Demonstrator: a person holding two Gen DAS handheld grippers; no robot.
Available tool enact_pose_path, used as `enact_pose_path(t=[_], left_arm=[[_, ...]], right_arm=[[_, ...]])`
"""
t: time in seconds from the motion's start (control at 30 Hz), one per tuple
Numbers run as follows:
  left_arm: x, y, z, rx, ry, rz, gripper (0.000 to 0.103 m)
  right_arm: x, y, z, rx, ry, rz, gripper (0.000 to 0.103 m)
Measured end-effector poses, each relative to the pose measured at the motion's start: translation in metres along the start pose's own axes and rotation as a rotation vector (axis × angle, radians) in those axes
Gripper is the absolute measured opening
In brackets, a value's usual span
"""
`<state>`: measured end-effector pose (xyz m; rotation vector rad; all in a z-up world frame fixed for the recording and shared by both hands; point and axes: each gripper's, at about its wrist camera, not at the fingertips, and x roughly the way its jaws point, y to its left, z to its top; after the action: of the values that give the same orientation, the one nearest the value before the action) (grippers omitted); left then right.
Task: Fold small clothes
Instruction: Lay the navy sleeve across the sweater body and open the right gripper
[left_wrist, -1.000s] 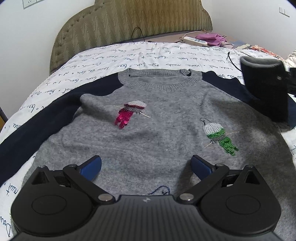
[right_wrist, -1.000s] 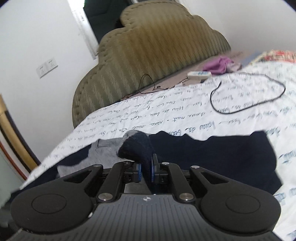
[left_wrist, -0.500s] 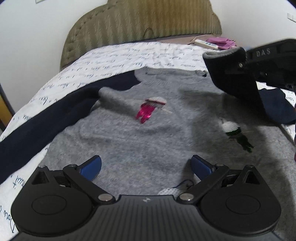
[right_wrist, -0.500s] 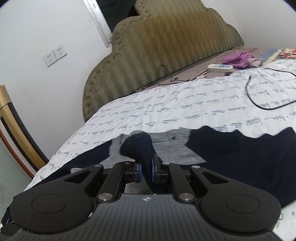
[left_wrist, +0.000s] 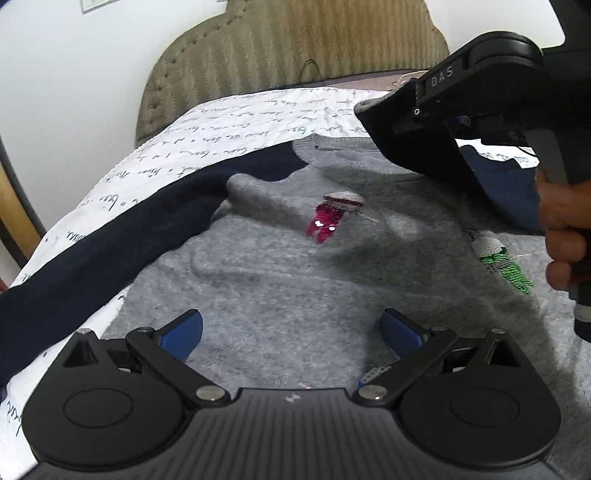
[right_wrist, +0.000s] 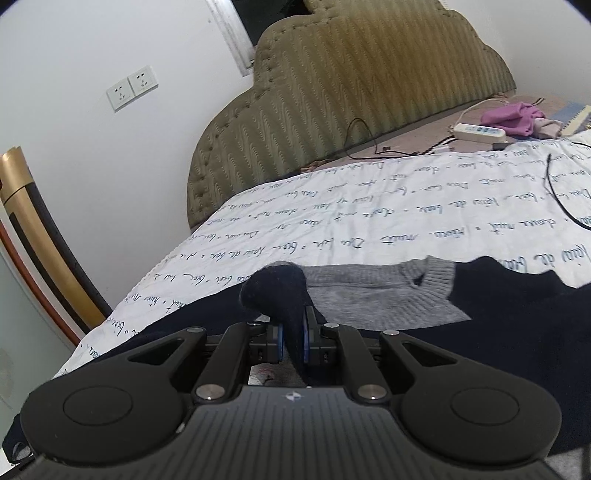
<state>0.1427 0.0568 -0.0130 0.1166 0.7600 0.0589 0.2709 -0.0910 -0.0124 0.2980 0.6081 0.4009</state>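
A small grey sweater (left_wrist: 295, 266) with navy sleeves lies flat on the bed, a pink sequin figure (left_wrist: 328, 216) and a green one (left_wrist: 506, 262) on its chest. My left gripper (left_wrist: 291, 328) hovers open low over the sweater's hem, nothing between its blue pads. My right gripper (right_wrist: 291, 338) is shut on the cuff of the right navy sleeve (right_wrist: 277, 291). In the left wrist view that sleeve (left_wrist: 417, 147) hangs lifted over the neckline, carried by the right gripper (left_wrist: 406, 110) with a hand (left_wrist: 565, 229) on its handle. The left navy sleeve (left_wrist: 122, 221) stretches out flat.
The bed has a white sheet (right_wrist: 369, 221) printed with script and a padded olive headboard (right_wrist: 351, 92). A black cable (right_wrist: 561, 199), a white power strip (right_wrist: 480, 131) and a purple cloth (right_wrist: 517, 116) lie near the head end. A gold-edged frame (right_wrist: 33, 236) stands at the left.
My right gripper has carried the navy sleeve leftward across the sweater, from its right shoulder to above the neckline. The left gripper has stayed open over the hem.
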Motion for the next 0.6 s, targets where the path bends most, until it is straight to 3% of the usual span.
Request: enact_pose_path(t=[0.6], left_arm=[[0.001, 0.032, -0.005, -0.069, 0.062, 0.051, 0.103]], right_arm=[[0.052, 0.048, -0.005, -0.136, 0.026, -0.007, 0.013]])
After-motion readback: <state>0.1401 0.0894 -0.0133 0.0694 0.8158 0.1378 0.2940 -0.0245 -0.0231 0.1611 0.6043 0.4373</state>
